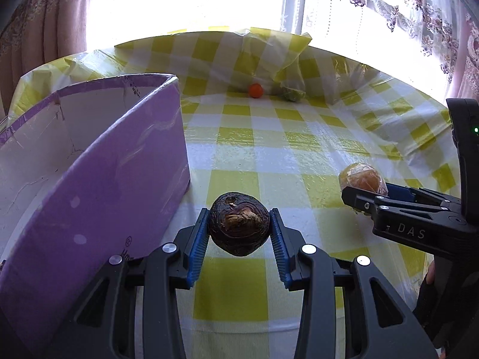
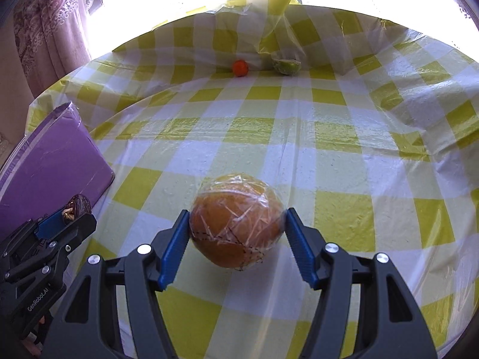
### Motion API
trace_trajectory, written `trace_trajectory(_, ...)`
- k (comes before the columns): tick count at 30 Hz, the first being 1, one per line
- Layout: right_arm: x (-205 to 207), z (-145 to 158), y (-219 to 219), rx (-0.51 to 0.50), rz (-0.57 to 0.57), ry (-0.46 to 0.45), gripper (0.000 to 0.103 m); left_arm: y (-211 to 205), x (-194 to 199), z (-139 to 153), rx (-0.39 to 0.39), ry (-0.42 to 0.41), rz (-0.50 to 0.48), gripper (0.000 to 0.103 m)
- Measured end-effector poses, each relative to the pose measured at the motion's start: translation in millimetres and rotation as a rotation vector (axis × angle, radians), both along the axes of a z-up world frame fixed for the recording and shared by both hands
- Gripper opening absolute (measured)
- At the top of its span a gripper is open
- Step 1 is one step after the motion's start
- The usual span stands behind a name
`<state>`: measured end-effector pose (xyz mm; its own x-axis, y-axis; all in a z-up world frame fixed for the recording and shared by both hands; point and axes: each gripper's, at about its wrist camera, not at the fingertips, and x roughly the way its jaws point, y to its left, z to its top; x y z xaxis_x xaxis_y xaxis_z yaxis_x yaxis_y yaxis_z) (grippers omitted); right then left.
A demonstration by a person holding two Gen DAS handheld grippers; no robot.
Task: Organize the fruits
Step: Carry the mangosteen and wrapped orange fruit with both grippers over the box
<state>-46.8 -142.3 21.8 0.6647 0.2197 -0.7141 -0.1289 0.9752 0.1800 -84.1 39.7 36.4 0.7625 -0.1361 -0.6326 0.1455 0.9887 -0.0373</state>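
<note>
Beside the purple box (image 1: 98, 161): left claw (image 1: 239, 227) clamped on a dark fruit (image 1: 238, 227), lifted clear of the tabletop (image 1: 299, 137) for transfer. Right claw (image 2: 237, 227) gripping the wrapped orange (image 2: 236, 218) (raised likewise, apparently). Tangerine (image 1: 255, 90) and lime (image 1: 292, 93) left far back, near the window.

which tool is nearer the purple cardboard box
Left. The left tool, gripping a dark wrinkled fruit, sits right beside the purple cardboard box; the right tool, holding a plastic-wrapped orange, is farther right.
</note>
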Motion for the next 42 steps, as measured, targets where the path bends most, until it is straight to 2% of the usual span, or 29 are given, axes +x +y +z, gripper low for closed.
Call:
trace_trajectory(5,-23.1,1.3,7.4,-0.009,0.031,-0.006,0.064,-1.8,-32.7,10.0,0.031,-0.063,-0.021,0.038)
trace_trajectory(10,-42.4,10.9,16.2,0.03,0.064,-0.041,0.064,4.6,-65.1,36.5,0.043,-0.171,-0.007,0.038)
trace_trajectory(15,-61.8,44.9,43.5,0.067,0.14,-0.171,0.064,19.0,-96.6,67.3,0.048,-0.303,0.042,0.038)
trace_trajectory(19,-74.8,70.9,71.6,0.085,0.212,-0.271,0.064,41.4,-115.4,90.7,0.015,-0.396,0.106,0.038)
trace_trajectory(26,-86.3,107.7,122.6,0.109,0.307,-0.417,0.064,94.8,-140.4,119.5,-0.041,-0.516,0.282,0.038)
trace_trajectory(36,-77.7,124.2,207.1,0.088,0.464,-0.474,0.064,166.8,-144.6,119.7,-0.067,-0.515,0.492,0.038)
trace_trajectory(39,-71.4,120.6,229.2,0.074,0.499,-0.452,0.064,179.0,-138.9,112.8,-0.06,-0.471,0.533,0.038)
trace_trajectory(42,-59.8,107.8,249.3,0.028,0.528,-0.378,0.064,190.1,-130.4,101.6,-0.079,-0.389,0.554,0.038)
